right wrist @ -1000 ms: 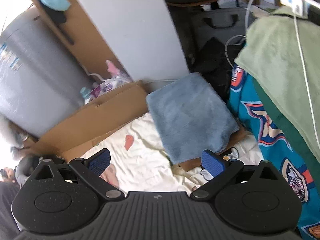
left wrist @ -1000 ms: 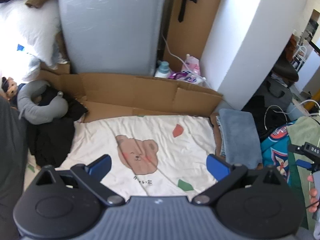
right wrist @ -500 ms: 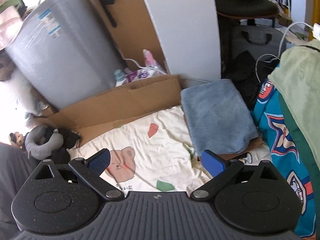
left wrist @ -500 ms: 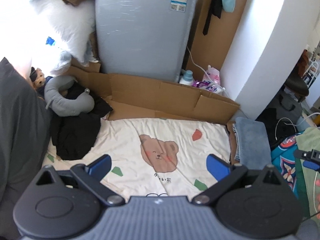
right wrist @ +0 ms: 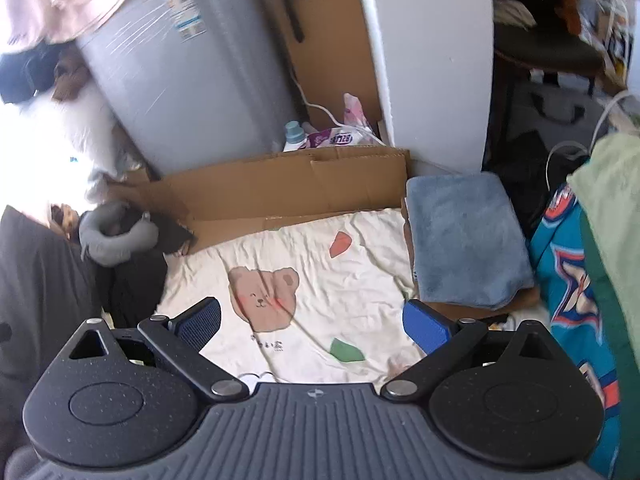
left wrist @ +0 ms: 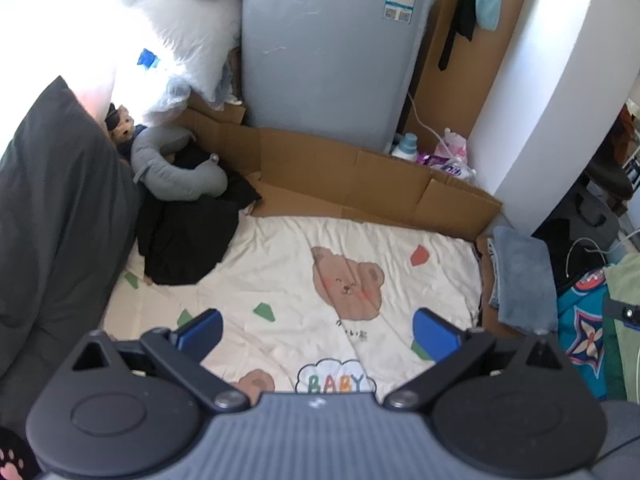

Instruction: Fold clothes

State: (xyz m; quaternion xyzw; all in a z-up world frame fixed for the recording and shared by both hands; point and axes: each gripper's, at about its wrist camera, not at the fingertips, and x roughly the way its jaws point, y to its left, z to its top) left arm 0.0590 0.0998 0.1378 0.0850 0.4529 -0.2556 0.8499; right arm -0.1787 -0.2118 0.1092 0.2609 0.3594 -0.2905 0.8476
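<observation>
Both grippers hang above the cream bear-print sheet [left wrist: 304, 264], and neither is carrying anything. The left gripper [left wrist: 318, 330] has its jaws spread wide, released, bare sheet between the blue pads. Same story on the right gripper [right wrist: 312, 322]: jaws parted and empty. The folded blue towel [right wrist: 464, 236] lies at 2 o'clock in the right wrist view, at the sheet's edge, partly on cardboard [right wrist: 280, 188]. At 10 o'clock in the left view, a black garment [left wrist: 188, 240] lies crumpled, overlapping the sheet's corner, with a grey neck pillow [left wrist: 176, 172] just beyond it.
</observation>
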